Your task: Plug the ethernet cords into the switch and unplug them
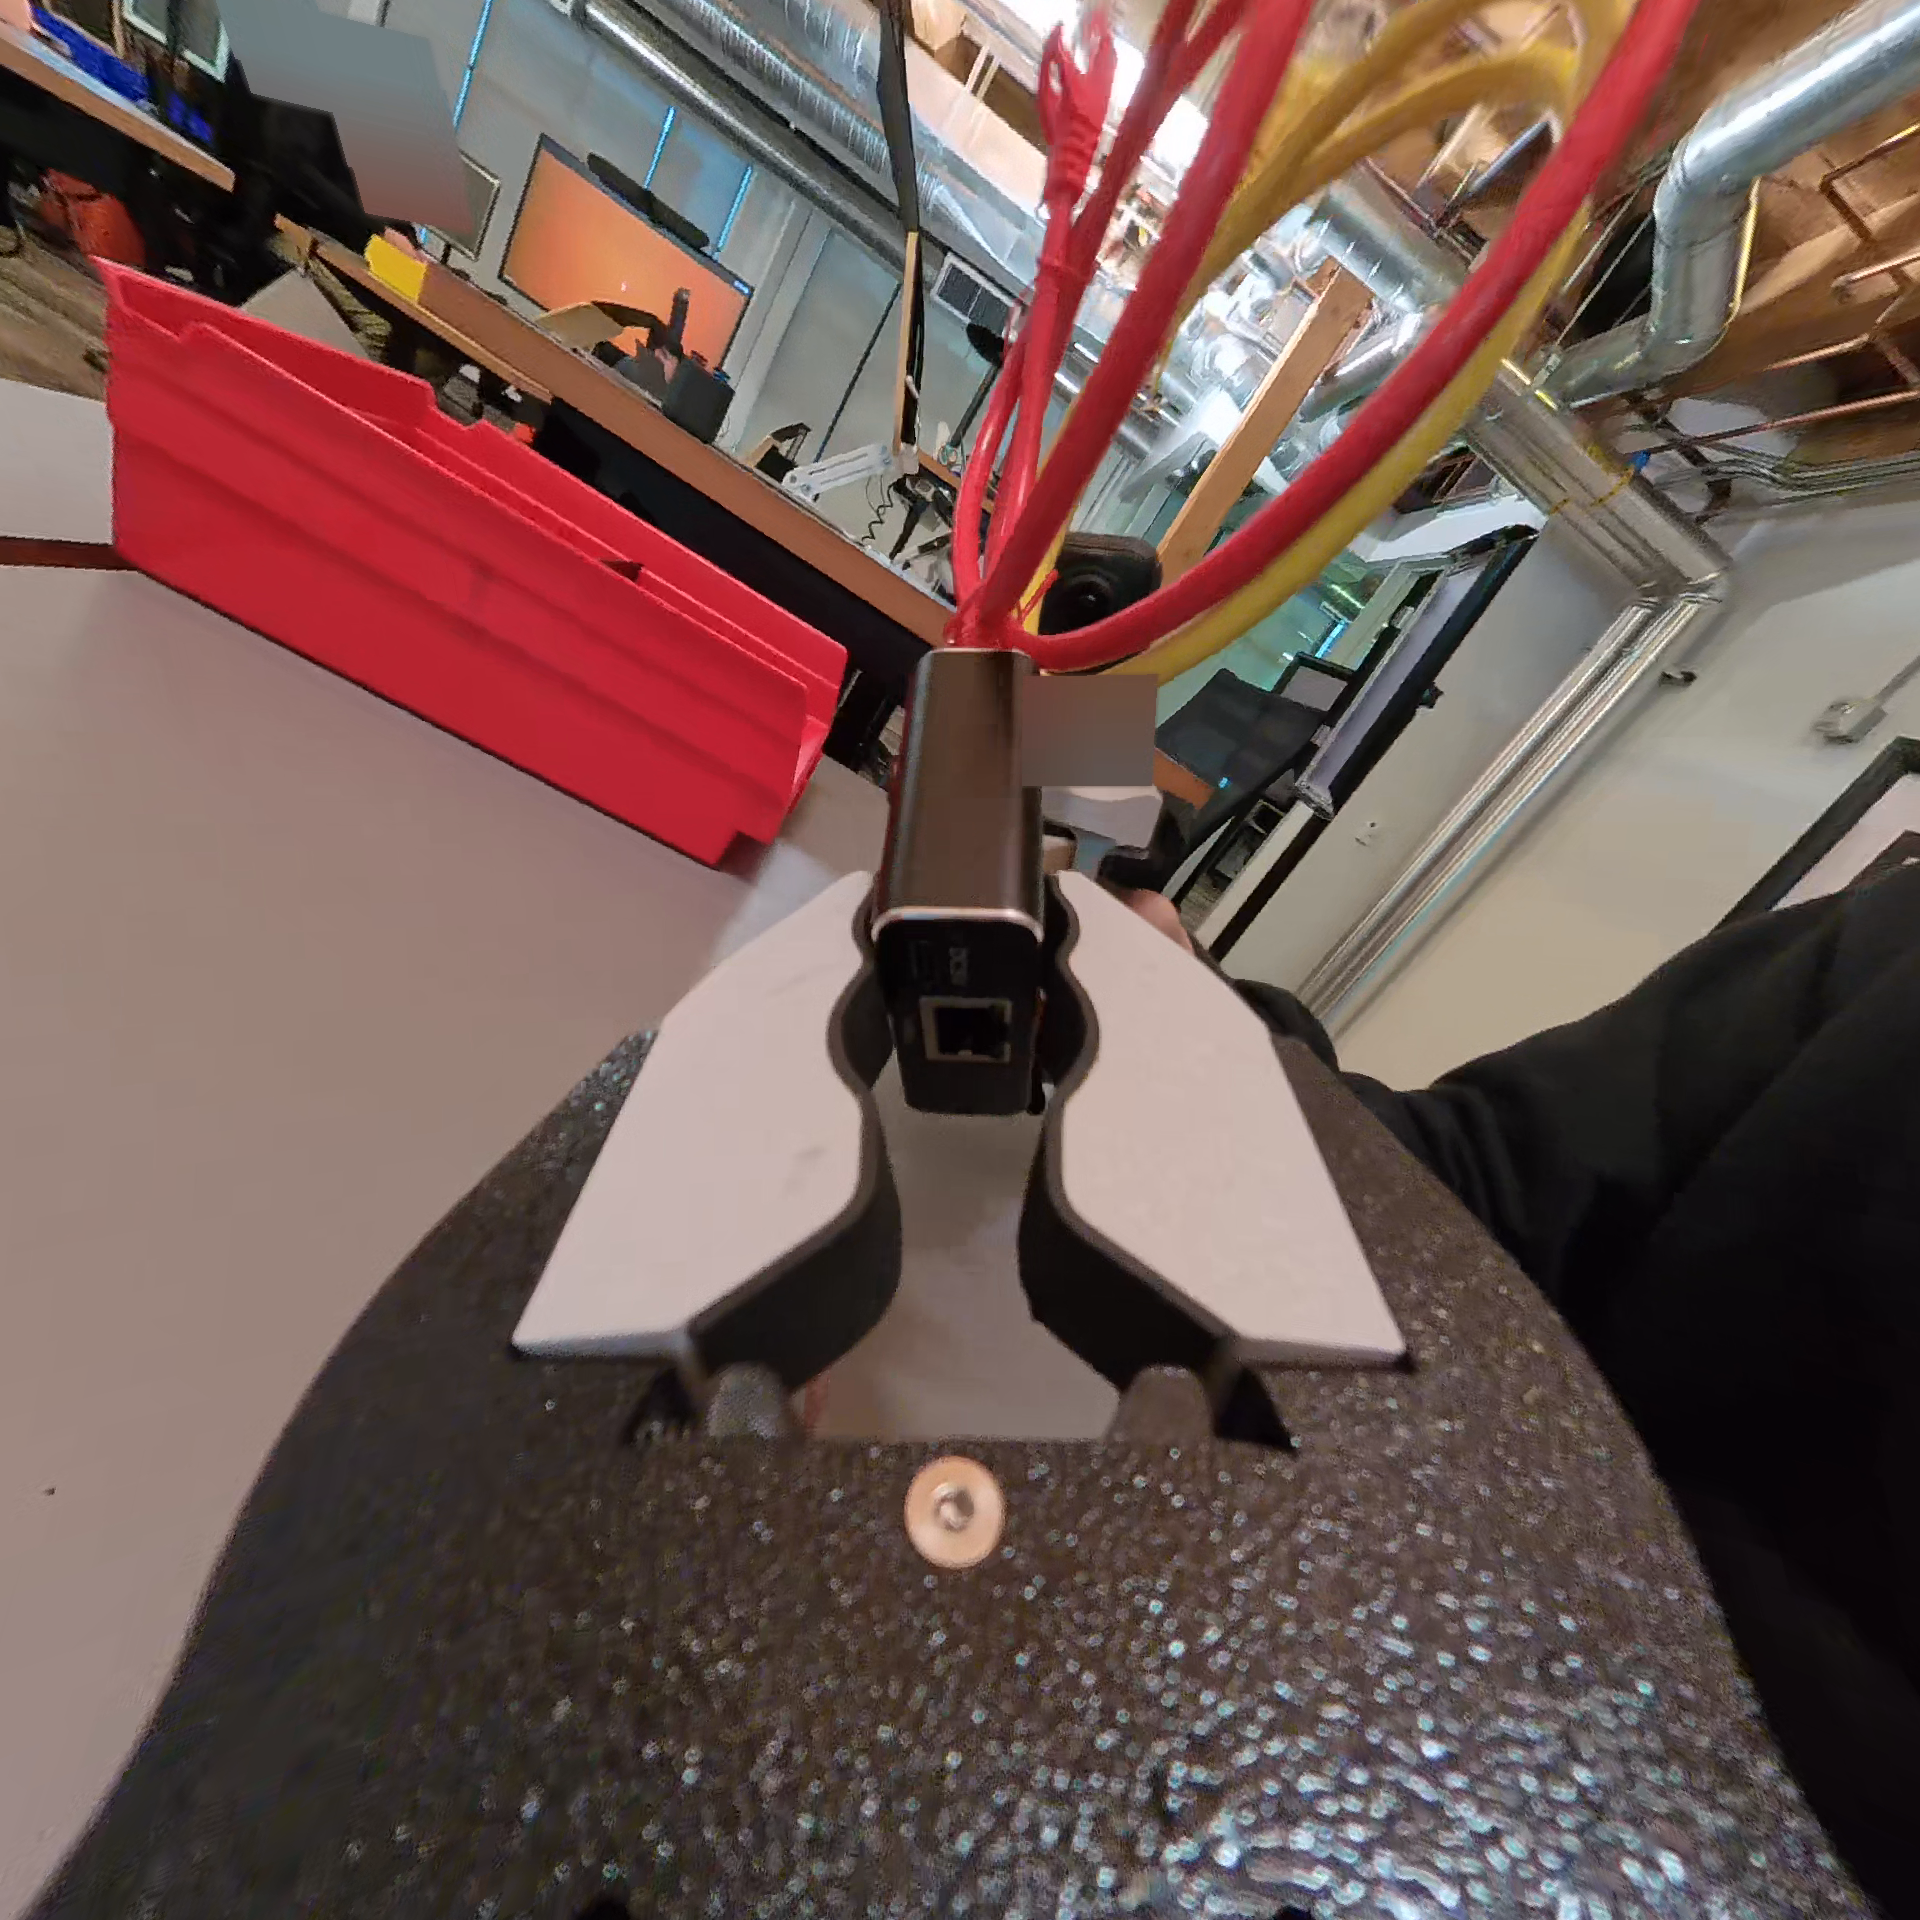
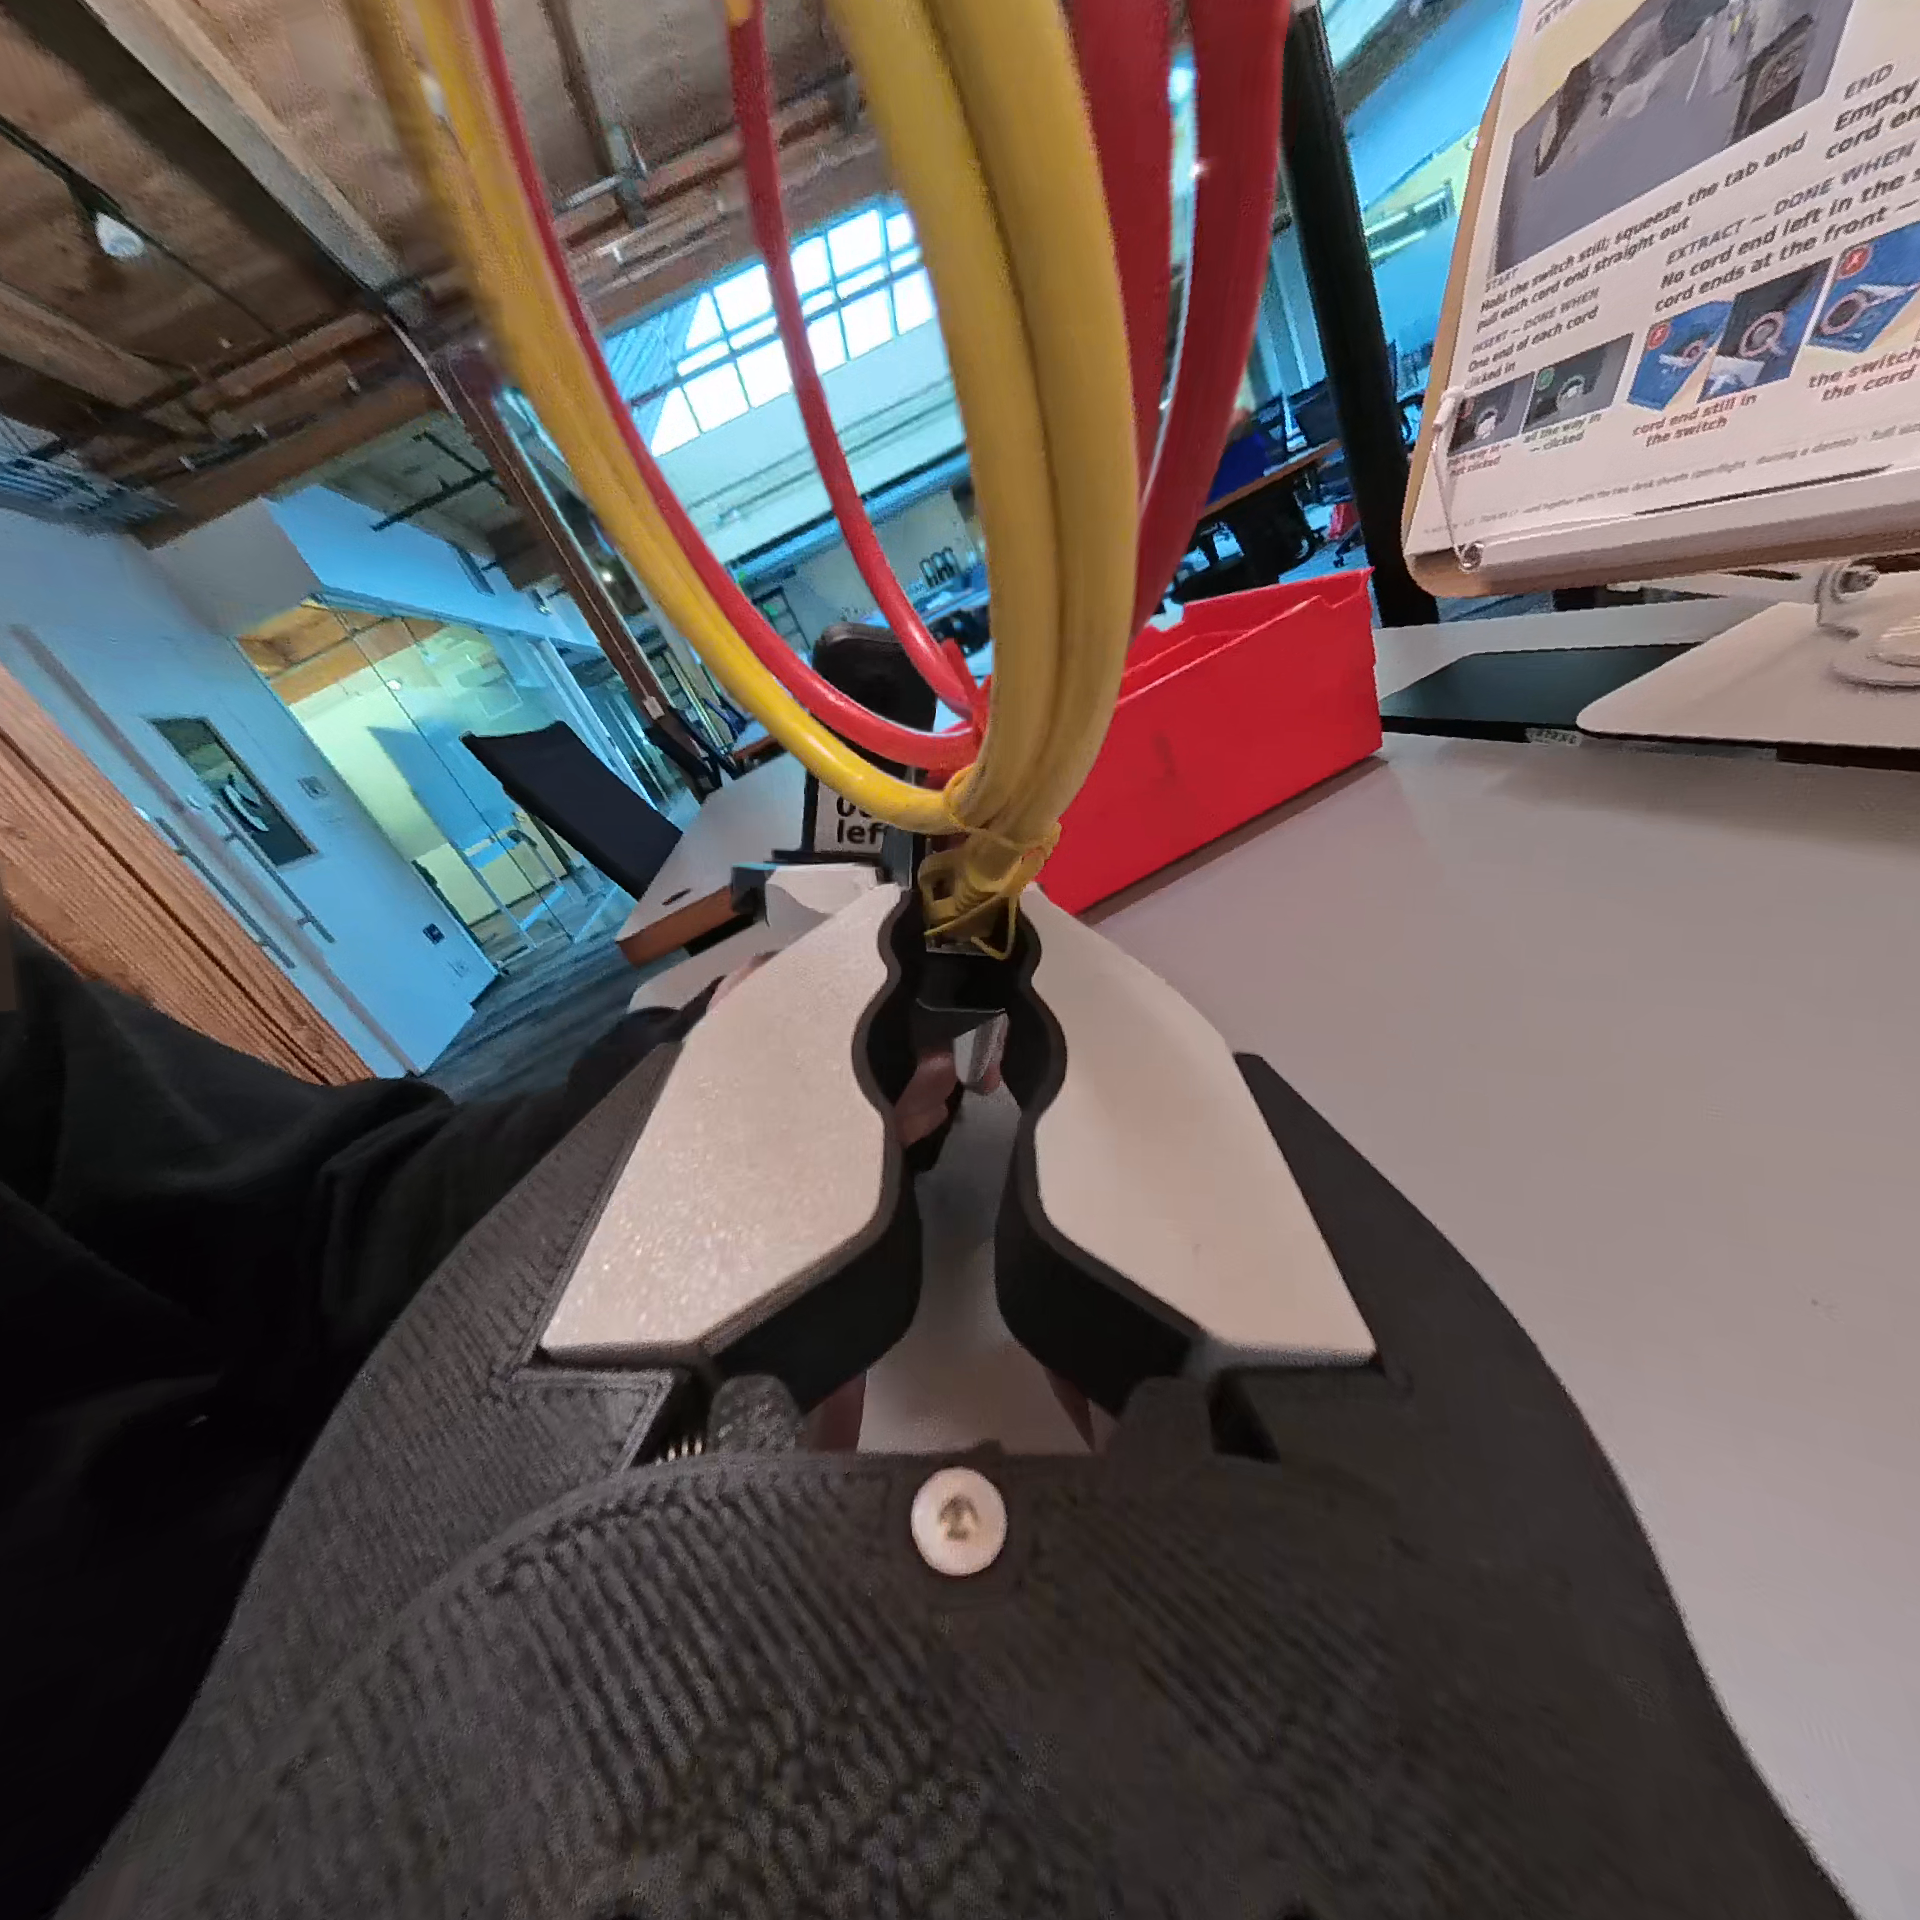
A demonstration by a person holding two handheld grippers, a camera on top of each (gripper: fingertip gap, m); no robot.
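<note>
In the left wrist view my left gripper (image 1: 961,899) is shut on the black switch (image 1: 961,831), held above the table with one end towards the camera. An empty port (image 1: 971,1034) shows on that end. Red cords (image 1: 1049,364) and yellow cords (image 1: 1340,582) rise in loops from its far end. A loose red plug (image 1: 1070,94) hangs at the top. In the right wrist view my right gripper (image 2: 961,920) is shut on a yellow plug (image 2: 966,899) at the switch (image 2: 951,997). Yellow cords (image 2: 1039,468) and red cords (image 2: 790,343) arch overhead.
A red bin (image 1: 416,540) stands on the grey table (image 1: 260,935) and also shows in the right wrist view (image 2: 1226,727). A printed sheet on a stand (image 2: 1683,312) is at the right. A person's black sleeve (image 1: 1662,1195) lies beside the grippers. Only a small space, under 4 cm, lies between the two pairs of fingers.
</note>
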